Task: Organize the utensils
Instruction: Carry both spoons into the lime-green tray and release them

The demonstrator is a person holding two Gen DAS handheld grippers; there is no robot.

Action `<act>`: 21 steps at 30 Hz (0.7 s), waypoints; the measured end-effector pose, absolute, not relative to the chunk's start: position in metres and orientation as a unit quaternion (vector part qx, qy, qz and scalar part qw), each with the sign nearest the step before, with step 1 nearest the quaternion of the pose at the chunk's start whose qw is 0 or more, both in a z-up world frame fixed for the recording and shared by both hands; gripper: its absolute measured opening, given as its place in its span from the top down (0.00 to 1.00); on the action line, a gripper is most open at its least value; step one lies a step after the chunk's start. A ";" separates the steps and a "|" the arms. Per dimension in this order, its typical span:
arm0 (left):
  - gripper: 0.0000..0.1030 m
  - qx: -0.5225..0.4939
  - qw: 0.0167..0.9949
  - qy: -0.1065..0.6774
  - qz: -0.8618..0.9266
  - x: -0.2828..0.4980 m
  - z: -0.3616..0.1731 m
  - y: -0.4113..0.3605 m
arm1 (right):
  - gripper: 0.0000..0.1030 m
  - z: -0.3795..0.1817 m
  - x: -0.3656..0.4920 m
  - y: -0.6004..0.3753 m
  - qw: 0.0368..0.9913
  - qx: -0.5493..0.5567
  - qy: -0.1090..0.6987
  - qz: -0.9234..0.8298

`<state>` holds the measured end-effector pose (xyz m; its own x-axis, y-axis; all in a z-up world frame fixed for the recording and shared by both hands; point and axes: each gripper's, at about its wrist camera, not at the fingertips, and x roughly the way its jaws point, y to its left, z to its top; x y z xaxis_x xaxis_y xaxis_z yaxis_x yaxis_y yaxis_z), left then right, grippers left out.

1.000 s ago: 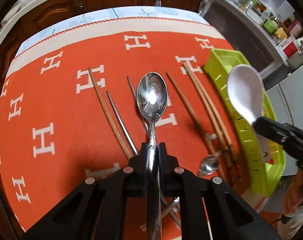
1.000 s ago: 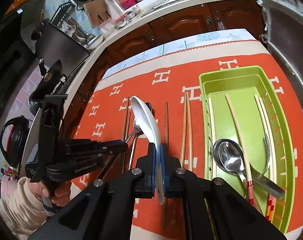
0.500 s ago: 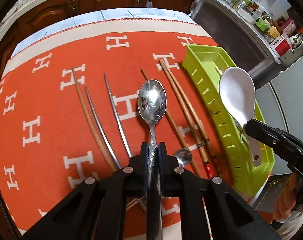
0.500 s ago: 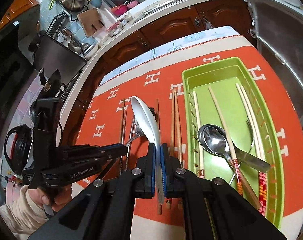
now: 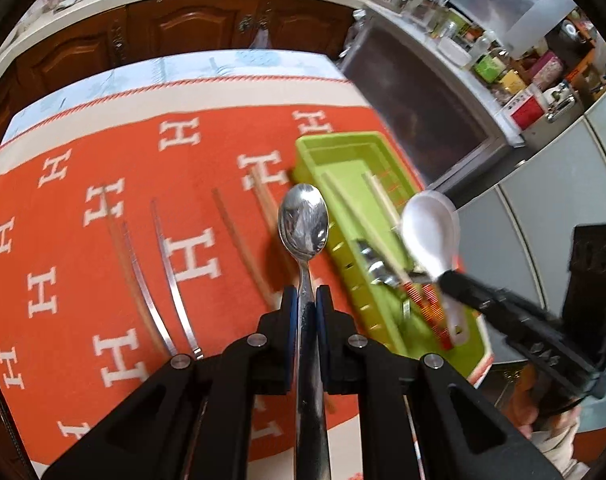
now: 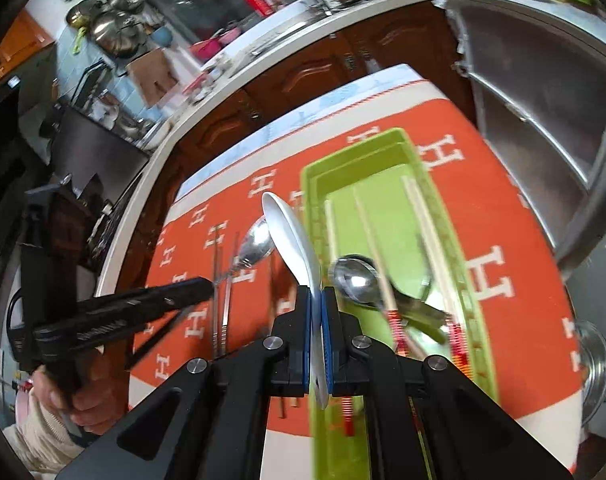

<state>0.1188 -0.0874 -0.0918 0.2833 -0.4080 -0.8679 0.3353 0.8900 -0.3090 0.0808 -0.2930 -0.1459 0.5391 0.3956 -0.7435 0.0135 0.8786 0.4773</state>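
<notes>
My left gripper [image 5: 306,300] is shut on a metal spoon [image 5: 303,226], held above the orange cloth just left of the green tray [image 5: 335,148]. My right gripper [image 6: 315,300] is shut on a white ceramic spoon [image 6: 291,236], held over the tray's left rim [image 6: 315,220]. It also shows in the left wrist view [image 5: 431,224]. The tray holds a metal spoon [image 6: 355,282], pale chopsticks [image 6: 419,208] and chopsticks with red patterned ends [image 6: 395,320]. Wooden chopsticks [image 5: 239,236] and metal chopsticks [image 5: 171,264] lie on the cloth.
The table wears an orange cloth [image 5: 83,280] with white H marks. Brown cabinets [image 5: 183,28] and a crowded counter stand behind it. A steel appliance [image 6: 543,120] is at the right. A metal pot lid [image 6: 595,364] sits near the table's right edge.
Both grippers have moved right toward the green tray with their spoons. The white spoon is now over the tray's left rim, and the metal spoon is close beside the tray.
</notes>
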 end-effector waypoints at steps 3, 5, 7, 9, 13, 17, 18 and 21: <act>1.00 -0.043 0.800 0.547 -0.244 0.122 -0.083 -0.104 | 0.96 -0.154 0.078 -0.304 0.848 0.218 0.474 0.093; 1.00 -0.039 0.804 0.538 -0.248 0.123 -0.077 -0.119 | 0.96 -0.161 0.078 -0.310 0.847 0.212 0.482 0.078; 1.00 -0.038 0.802 0.540 -0.253 0.125 -0.077 -0.136 | 0.96 -0.168 0.080 -0.312 0.845 0.202 0.492 0.064; 1.00 -0.024 0.797 0.545 -0.259 0.126 -0.084 -0.157 | 0.95 -0.175 0.082 -0.315 0.840 0.194 0.505 0.049; 1.00 -0.006 0.785 0.564 -0.255 0.129 -0.104 -0.179 | 0.93 -0.187 0.086 -0.322 0.830 0.183 0.527 0.015; 0.97 0.006 0.784 0.563 -0.262 0.128 -0.108 -0.178 | 0.81 -0.184 0.087 -0.325 0.831 0.185 0.524 0.013; 0.93 0.008 0.784 0.562 -0.263 0.129 -0.106 -0.175 | 0.79 -0.180 0.086 -0.323 0.834 0.183 0.520 0.013; 0.78 0.011 0.792 0.551 -0.263 0.131 -0.100 -0.159 | 0.79 -0.171 0.085 -0.321 0.842 0.179 0.508 0.024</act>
<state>0.1312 -0.1594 -0.1002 0.2540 -0.4045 -0.8786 0.4280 0.8616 -0.2729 0.0851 -0.3207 -0.1714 0.4827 0.2219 -0.8472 0.1415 0.9349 0.3255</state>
